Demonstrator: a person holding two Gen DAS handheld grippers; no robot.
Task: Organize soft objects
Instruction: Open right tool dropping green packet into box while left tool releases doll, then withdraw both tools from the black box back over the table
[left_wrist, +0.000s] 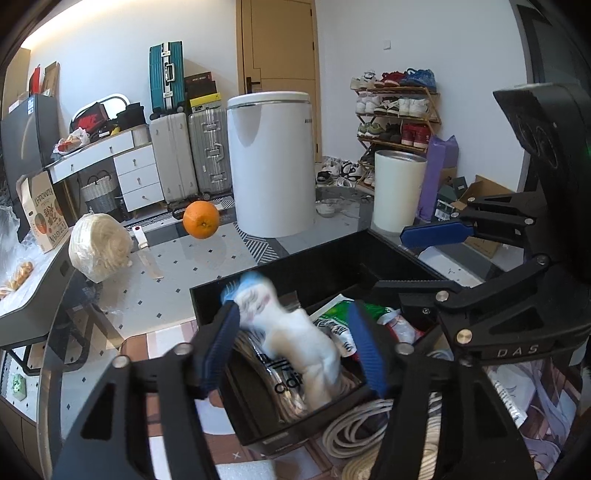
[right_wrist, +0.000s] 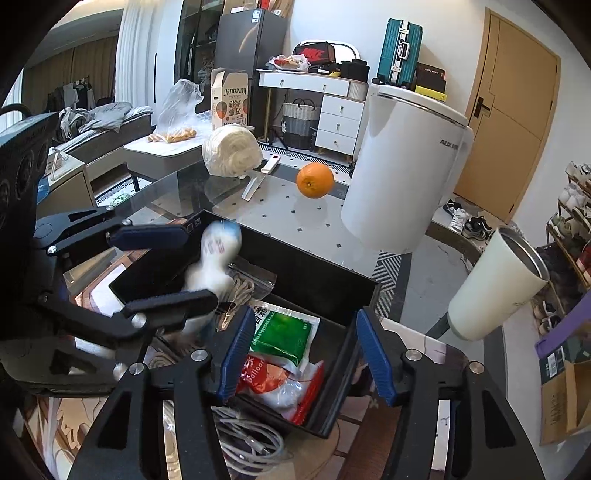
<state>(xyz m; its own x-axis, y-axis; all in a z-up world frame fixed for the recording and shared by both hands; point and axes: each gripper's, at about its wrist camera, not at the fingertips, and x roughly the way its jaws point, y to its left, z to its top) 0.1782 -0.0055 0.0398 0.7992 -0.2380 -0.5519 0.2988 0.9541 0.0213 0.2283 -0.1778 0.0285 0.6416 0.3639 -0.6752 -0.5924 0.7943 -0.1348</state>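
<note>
**Left wrist view: soft toy between spread fingers over the box**

Left wrist view shows the left gripper (left_wrist: 293, 345) with its blue pads spread wide over the black storage box (left_wrist: 280, 273), and a blurred white plush toy (left_wrist: 295, 332) with a blue top lying between them. The toy touches or nearly touches the left pad near its upper end, while the right pad stands clear of it, so the fingers are open and not clamping; whether the toy is falling or resting on the contents cannot be told from the blur. From the right wrist view, the same plush toy (right_wrist: 216, 258) sits in the box's left half, above a clear bag of coiled cord (right_wrist: 243, 288).

The right gripper (right_wrist: 299, 354) hovers with its fingers apart, holding nothing, over the right half, where a green packet (right_wrist: 284, 332) and a red-and-white balloon packet (right_wrist: 273, 384) lie.

Judging by this, the step in hand is depositing the toy. To do it well, the left fingers should stay wide and lift straight up so the pads do not drag the fabric back out, and the toy should settle wholly below the box's rim. The right gripper would best keep clear of the left one, as both crowd the same box. A loose white cable (right_wrist: 251, 439) lies just outside the near wall and could snag a low pass.
</note>
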